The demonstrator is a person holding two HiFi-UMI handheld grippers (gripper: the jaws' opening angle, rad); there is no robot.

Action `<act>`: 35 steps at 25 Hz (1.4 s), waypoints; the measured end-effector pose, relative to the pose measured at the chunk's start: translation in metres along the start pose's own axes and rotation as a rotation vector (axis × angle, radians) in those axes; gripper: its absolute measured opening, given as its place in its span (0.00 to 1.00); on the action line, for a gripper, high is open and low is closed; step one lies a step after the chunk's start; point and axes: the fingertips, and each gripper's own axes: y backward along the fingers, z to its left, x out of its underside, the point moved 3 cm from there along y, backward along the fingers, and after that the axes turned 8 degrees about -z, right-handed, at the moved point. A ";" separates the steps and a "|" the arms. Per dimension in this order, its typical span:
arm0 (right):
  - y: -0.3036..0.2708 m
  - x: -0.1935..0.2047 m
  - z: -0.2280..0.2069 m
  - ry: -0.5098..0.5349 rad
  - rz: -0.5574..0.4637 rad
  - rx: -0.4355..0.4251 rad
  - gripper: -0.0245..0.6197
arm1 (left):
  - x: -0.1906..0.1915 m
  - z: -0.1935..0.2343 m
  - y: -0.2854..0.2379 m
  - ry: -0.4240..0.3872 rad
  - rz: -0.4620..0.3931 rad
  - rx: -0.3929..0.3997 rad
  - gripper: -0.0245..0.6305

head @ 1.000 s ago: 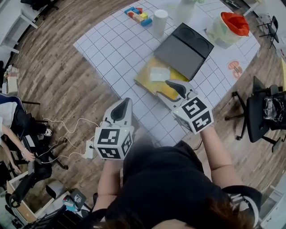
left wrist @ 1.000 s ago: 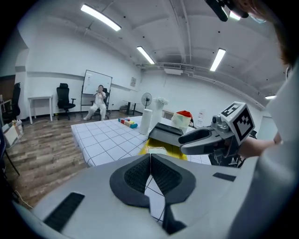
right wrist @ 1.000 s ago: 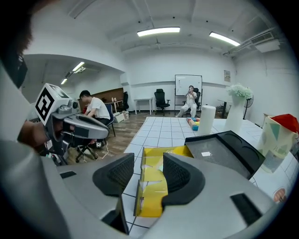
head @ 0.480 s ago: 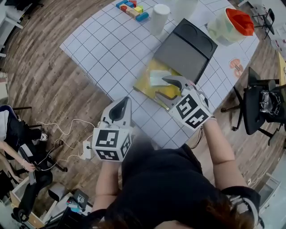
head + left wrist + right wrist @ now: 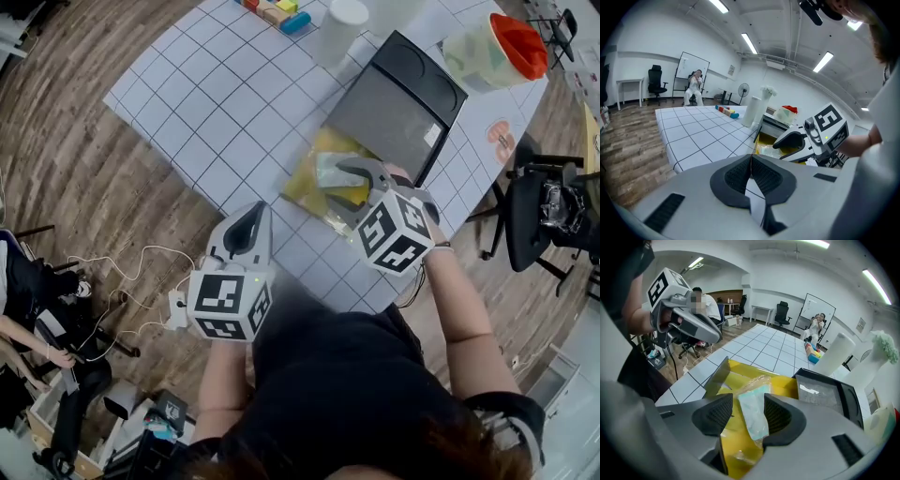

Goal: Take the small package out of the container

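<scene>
A: Head view first. What does it show?

B: The right gripper (image 5: 359,180) reaches over the yellow container (image 5: 302,190) on the gridded table (image 5: 216,94), its jaws aimed toward eleven o'clock. The small package (image 5: 330,169) lies inside, just past the tips. The black lid (image 5: 398,103) stands open at the container's one o'clock. The left gripper (image 5: 249,228) hangs at the container's seven o'clock, near the table's edge.

A: And the left gripper view?

B: Its jaws are pressed together with nothing between them. Nothing steadies the container, so if the package drags on a wall during the lift, the container may slide or tip.

A: And the right gripper view?

B: The jaws are spread wide, with the package (image 5: 753,418) lengthwise between the pads. It seems to brush the three o'clock pad, while the nine o'clock pad stands clear, so there is no grip yet. Crinkled clear wrapping (image 5: 740,456) lies under it toward six o'clock.

A: So what could go wrong?

B: By his reading, a shallow close might pinch only limp film, which could slip out. A deep close could catch the clear wrapping too, or drive a pad into the container floor
</scene>
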 end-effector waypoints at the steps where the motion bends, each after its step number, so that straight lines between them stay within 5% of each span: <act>1: -0.002 0.001 -0.001 0.007 0.009 -0.001 0.39 | 0.000 0.001 -0.003 0.003 0.002 0.003 0.08; 21: -0.031 0.016 -0.001 0.008 0.143 -0.077 0.41 | 0.013 0.010 -0.025 0.057 0.048 0.048 0.08; 35: -0.033 0.018 0.010 -0.042 0.156 -0.124 0.25 | 0.017 0.011 -0.026 0.061 0.050 0.047 0.08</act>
